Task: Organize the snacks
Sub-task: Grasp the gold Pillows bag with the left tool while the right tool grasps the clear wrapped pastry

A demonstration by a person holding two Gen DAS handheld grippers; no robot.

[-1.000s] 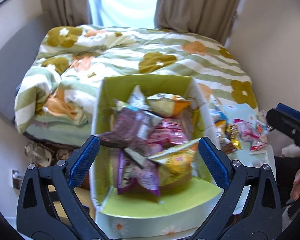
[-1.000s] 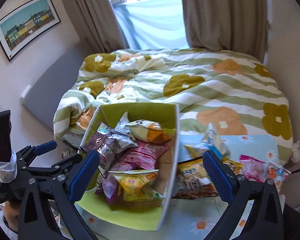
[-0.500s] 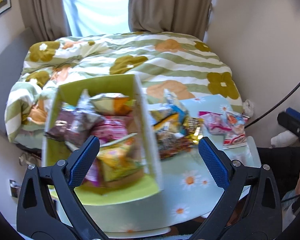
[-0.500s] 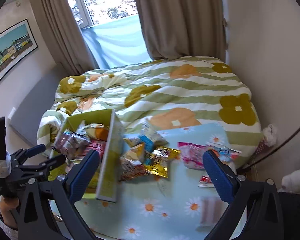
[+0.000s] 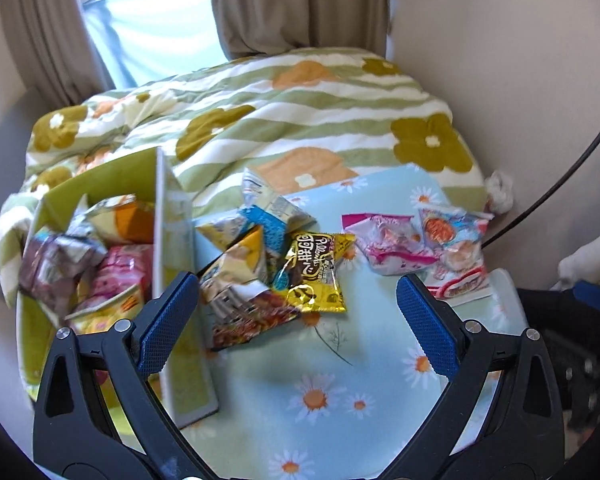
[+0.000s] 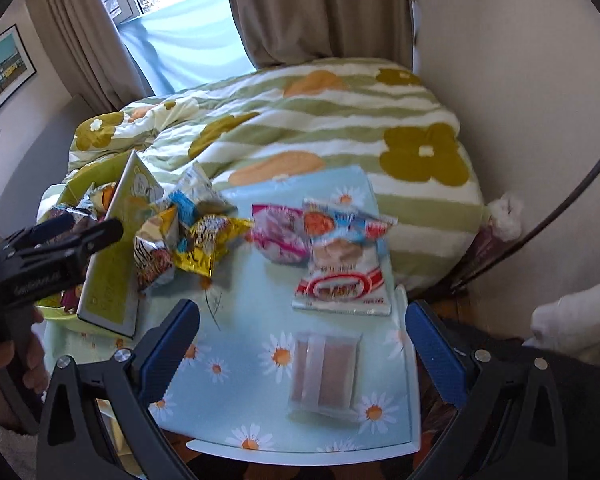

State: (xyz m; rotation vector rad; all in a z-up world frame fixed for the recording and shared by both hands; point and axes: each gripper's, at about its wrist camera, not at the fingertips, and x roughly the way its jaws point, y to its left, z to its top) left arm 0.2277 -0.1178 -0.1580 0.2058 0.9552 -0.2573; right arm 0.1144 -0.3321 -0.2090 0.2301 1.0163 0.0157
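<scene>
The green box (image 6: pixel 104 292) is partly hidden behind the left gripper (image 6: pixel 60 248); the clear packet (image 6: pixel 324 372) looks blurred.

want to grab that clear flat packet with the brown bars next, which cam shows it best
The right wrist view: the clear packet lies whole on the table, just ahead of the open right tool, though slightly blurred. The left wrist view does not show it at all; the near right table corner is out of its view.

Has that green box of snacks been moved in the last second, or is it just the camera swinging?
Cannot tell for sure. The box keeps its place against the bed; the camera panned right.
</scene>
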